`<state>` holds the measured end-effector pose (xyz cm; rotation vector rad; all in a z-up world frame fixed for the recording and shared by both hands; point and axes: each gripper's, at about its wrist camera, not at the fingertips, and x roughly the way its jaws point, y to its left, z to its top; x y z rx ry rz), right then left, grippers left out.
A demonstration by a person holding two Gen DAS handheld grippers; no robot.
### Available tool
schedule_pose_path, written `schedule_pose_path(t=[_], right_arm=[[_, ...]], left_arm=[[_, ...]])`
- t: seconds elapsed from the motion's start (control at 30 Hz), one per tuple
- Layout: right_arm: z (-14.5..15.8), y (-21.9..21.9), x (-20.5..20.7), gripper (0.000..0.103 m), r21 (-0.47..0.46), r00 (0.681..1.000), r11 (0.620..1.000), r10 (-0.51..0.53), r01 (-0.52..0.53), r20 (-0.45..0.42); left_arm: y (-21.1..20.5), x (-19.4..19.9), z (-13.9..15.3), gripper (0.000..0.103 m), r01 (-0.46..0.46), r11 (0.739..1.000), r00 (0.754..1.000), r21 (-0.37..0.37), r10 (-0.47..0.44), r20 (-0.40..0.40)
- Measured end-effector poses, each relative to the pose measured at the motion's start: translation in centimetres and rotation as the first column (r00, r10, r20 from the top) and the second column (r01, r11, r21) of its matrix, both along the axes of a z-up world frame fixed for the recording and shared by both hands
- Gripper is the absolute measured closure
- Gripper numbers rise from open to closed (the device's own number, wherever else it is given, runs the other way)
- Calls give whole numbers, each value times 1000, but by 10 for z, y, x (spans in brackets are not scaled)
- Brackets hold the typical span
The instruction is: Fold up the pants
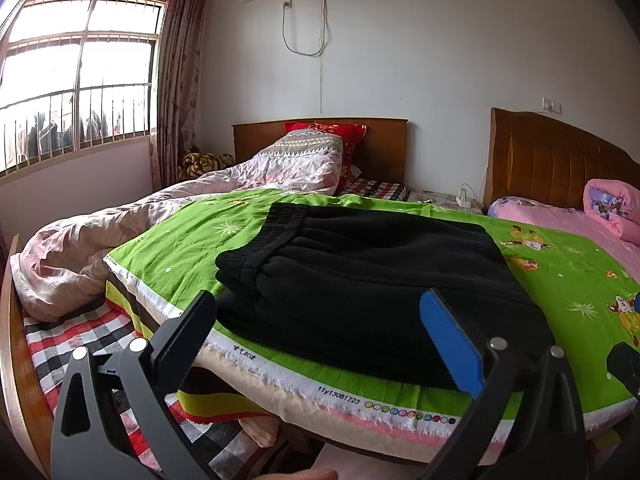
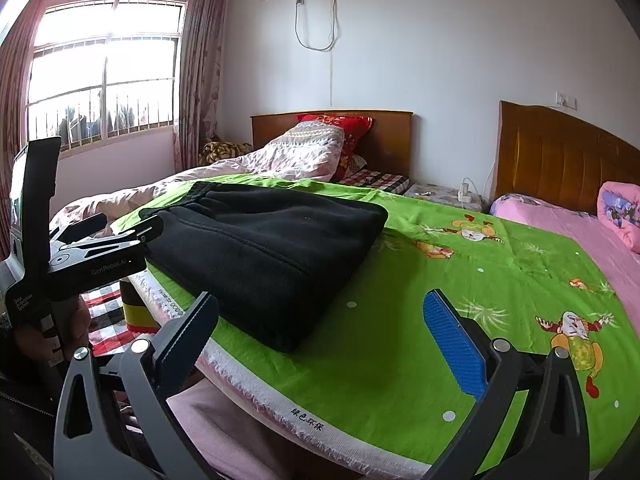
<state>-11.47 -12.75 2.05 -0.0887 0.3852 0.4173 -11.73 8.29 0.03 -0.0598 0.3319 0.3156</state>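
Observation:
Black pants (image 1: pixel 360 276) lie folded into a thick stack on the green cartoon sheet (image 1: pixel 580 280), waistband at the far left. My left gripper (image 1: pixel 320 320) is open and empty, hovering just in front of the stack's near edge. In the right wrist view the pants (image 2: pixel 264 248) lie to the left on the sheet (image 2: pixel 460 280). My right gripper (image 2: pixel 320 320) is open and empty above the sheet, right of the stack. The left gripper (image 2: pixel 132 236) shows there at the pants' left side.
A rumpled pink quilt (image 1: pixel 120 240) lies to the left over a checked blanket (image 1: pixel 60 352). A wooden headboard (image 1: pixel 560 160) and pink bedding (image 1: pixel 608 208) are at the right. A second headboard (image 1: pixel 380 148), a window and a curtain stand behind.

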Motion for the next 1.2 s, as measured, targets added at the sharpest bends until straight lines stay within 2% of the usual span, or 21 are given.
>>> schedule_pose_path(t=[1.2], right_arm=[[-4,0,0,4,7,1000,1000,6,-5,-10]], left_arm=[[10,2,-5,1,2,1000,1000,16,-2,-10]])
